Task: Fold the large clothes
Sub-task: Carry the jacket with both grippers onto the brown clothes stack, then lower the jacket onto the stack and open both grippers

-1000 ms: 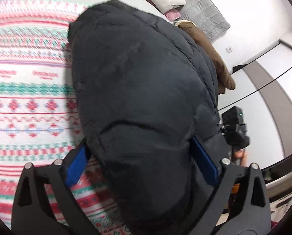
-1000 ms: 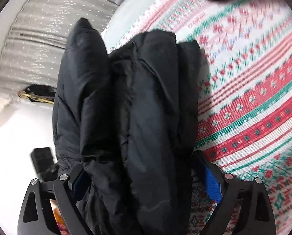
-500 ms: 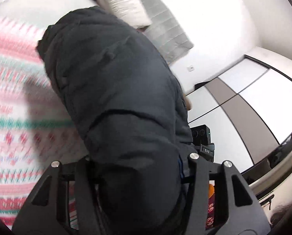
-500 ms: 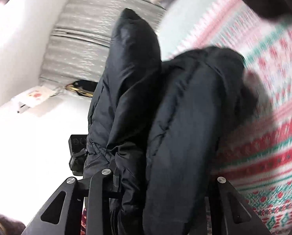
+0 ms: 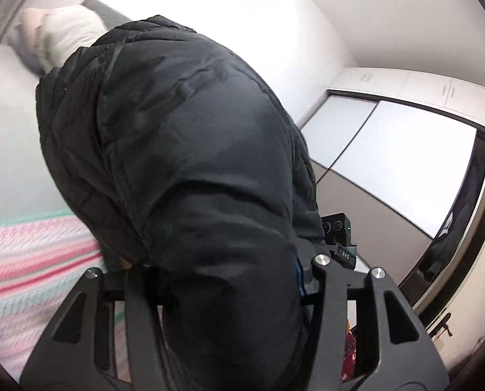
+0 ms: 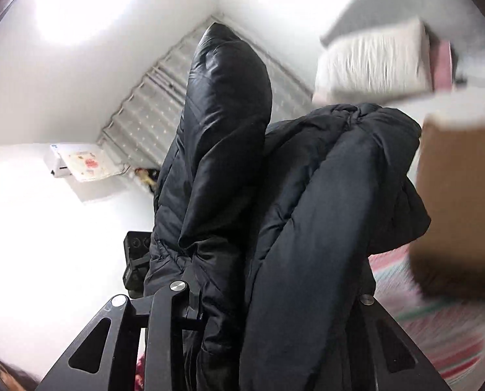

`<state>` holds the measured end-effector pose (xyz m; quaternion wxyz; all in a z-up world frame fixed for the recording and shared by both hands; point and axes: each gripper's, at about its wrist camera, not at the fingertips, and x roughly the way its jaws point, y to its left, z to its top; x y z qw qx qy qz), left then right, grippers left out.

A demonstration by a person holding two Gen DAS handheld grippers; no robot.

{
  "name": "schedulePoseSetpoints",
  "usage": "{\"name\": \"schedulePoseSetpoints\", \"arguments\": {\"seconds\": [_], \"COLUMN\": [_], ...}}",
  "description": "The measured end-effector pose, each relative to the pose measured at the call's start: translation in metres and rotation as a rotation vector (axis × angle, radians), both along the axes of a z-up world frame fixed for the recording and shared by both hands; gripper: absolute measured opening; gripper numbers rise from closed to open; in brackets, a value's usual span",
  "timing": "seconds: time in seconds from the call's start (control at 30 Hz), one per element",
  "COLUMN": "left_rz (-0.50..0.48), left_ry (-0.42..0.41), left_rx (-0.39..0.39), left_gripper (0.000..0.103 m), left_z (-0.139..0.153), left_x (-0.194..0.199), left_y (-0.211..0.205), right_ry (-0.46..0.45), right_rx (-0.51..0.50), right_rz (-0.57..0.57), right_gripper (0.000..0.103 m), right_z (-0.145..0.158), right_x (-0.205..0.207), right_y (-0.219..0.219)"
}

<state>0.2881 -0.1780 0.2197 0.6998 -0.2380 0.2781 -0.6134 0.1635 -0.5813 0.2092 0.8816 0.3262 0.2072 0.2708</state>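
one black puffer jacket (image 5: 193, 163), two hand-held grippers clamped on it

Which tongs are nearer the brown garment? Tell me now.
Right, probably. The brown garment looms just right of the right tongs, past the black jacket they clamp. The left tongs, clamping it too, have no brown in view.

Hardly any lettering here: on the small black boxy device (image 5: 340, 241) peeking past the black padded jacket (image 5: 190, 163) in the left wrist view, a tiny white label shows what looks like "OAS", too small to be sure. In the right wrist view, nothing is legible.
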Motion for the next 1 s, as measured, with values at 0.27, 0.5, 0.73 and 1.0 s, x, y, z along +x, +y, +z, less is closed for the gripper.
{"name": "schedulePoseSetpoints", "arguments": {"seconds": [0.27, 0.5, 0.73, 1.0], "left_rz": [-0.107, -0.132, -0.065, 0.033], "left_ry": [0.065, 0.171, 0.306, 0.219], "left_rx": [-0.012, 0.13, 0.257, 0.393], "left_gripper": [0.053, 0.055, 0.085, 0.089], "left_z": [-0.004, -0.1, -0.201, -0.162], "left_x": [0.063, 0.115, 0.146, 0.133], "left_y": [-0.155, -0.231, -0.247, -0.223], "right_ry": [-0.002, 0.142, 0.389, 0.413], "right_rx": [-0.101, -0.001, 0.186, 0.096], "right_rz": [-0.198, -0.346, -0.467, -0.508], "right_gripper": [0.03, 0.031, 0.066, 0.073], "right_z": [0.052, -0.036, -0.184, -0.156], "right_x": [-0.003, 0.01, 0.045, 0.017], "right_y": [-0.11, -0.206, -0.246, -0.227]}}
